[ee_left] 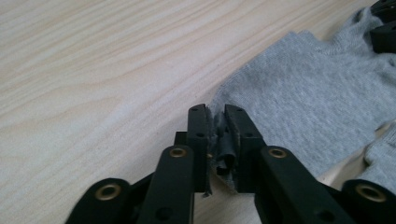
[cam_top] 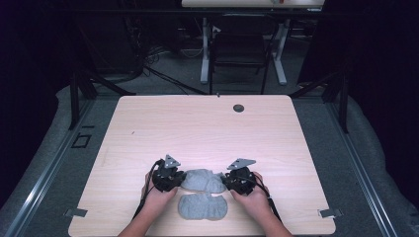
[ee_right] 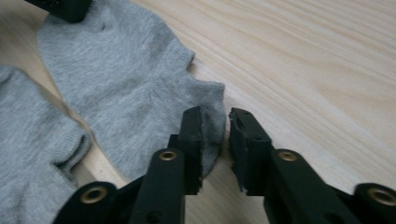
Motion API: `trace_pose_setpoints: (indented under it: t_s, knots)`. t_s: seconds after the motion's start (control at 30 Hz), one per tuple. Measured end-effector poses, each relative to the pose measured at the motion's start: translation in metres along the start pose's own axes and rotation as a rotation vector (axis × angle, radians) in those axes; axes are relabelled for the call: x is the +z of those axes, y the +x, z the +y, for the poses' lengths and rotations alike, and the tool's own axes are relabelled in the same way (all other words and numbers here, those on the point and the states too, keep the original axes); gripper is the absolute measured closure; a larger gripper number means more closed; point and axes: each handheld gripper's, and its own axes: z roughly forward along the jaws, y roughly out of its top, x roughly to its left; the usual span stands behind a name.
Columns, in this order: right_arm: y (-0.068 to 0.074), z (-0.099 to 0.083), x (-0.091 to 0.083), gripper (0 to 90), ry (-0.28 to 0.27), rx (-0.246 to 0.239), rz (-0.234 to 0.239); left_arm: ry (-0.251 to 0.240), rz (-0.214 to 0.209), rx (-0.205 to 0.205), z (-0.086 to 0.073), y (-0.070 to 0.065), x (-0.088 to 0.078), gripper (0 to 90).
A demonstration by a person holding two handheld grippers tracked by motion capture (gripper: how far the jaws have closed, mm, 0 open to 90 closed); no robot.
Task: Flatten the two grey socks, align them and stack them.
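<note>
Two grey ankle socks lie near the table's front edge. The farther sock [cam_top: 201,180] stretches between my two grippers; the nearer sock [cam_top: 202,207] lies just in front of it. My left gripper [cam_top: 181,178] is shut on the farther sock's left end, and fabric bunches between its jaws [ee_left: 215,112]. My right gripper [cam_top: 225,180] sits at that sock's right end. Its jaws [ee_right: 215,114] straddle the sock's edge [ee_right: 140,79] with a gap still showing, so they are open. The nearer sock [ee_right: 32,140] lies untouched.
The light wooden table [cam_top: 207,128] stretches bare beyond the socks, with a dark grommet hole [cam_top: 238,107] near its far edge. A black chair [cam_top: 240,49] and desk legs stand behind the table. Metal brackets [cam_top: 330,213] sit at the front corners.
</note>
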Motion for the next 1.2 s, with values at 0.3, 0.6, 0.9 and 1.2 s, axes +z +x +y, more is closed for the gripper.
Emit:
trace_pose_setpoints:
  t_s: [0.3, 0.6, 0.9, 1.2]
  knots:
    - [0.005, 0.001, -0.001, 87.3, 0.0, -0.021, -0.006, -0.009, -0.01, 0.002, -0.001, 0.0, -0.003, 87.1]
    - [0.001, 0.007, -0.013, 87.7, -0.046, 0.009, 0.01, -0.043, -0.03, 0.004, 0.0, -0.002, -0.013, 87.5]
    - [0.002, 0.016, -0.037, 87.8, -0.085, 0.016, 0.021, -0.094, -0.048, 0.028, 0.005, -0.011, -0.031, 87.5]
    - [0.013, 0.02, -0.055, 87.8, -0.089, -0.002, 0.043, -0.121, -0.061, 0.046, 0.002, -0.016, -0.052, 87.5]
